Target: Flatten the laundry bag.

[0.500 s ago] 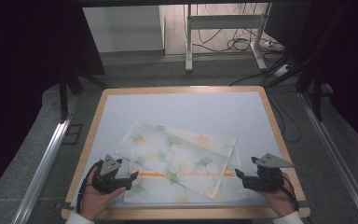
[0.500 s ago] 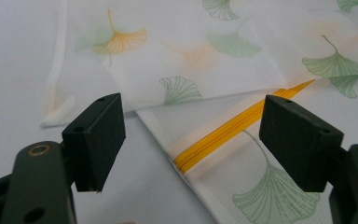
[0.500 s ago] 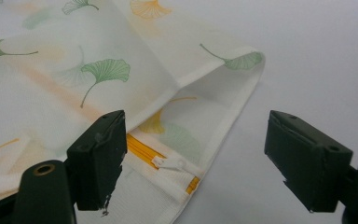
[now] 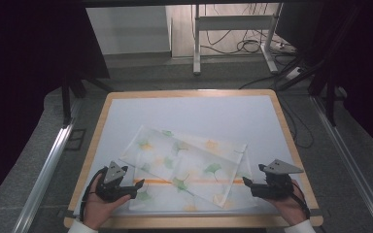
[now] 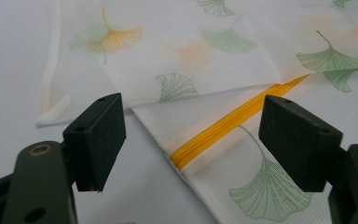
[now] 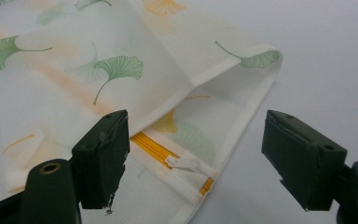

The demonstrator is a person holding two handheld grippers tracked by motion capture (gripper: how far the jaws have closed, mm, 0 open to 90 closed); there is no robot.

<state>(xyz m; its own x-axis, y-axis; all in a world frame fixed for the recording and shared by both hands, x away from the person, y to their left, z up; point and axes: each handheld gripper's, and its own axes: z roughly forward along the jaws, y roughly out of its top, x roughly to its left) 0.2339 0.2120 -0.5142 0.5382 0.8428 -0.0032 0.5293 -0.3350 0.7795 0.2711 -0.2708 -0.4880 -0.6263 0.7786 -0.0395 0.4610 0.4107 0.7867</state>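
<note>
Lining up on bag (image 4: pixel 187 167), folded near table (image 4: pixel 189 97) front edge | left gripper (image 4: pixel 137 184) jaws apart at zip (image 5: pixel 235 119) left end | right gripper (image 4: pixel 246 182) jaws apart at zip pull (image 6: pixel 184 163) end | next, I judge: close each on its corner

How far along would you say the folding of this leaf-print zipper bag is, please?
One fold looks done: the mesh laundry bag lies with a flap folded across it. Now the left gripper and right gripper, both open, flank its orange zipper. Gripping and any further folds remain.
</note>
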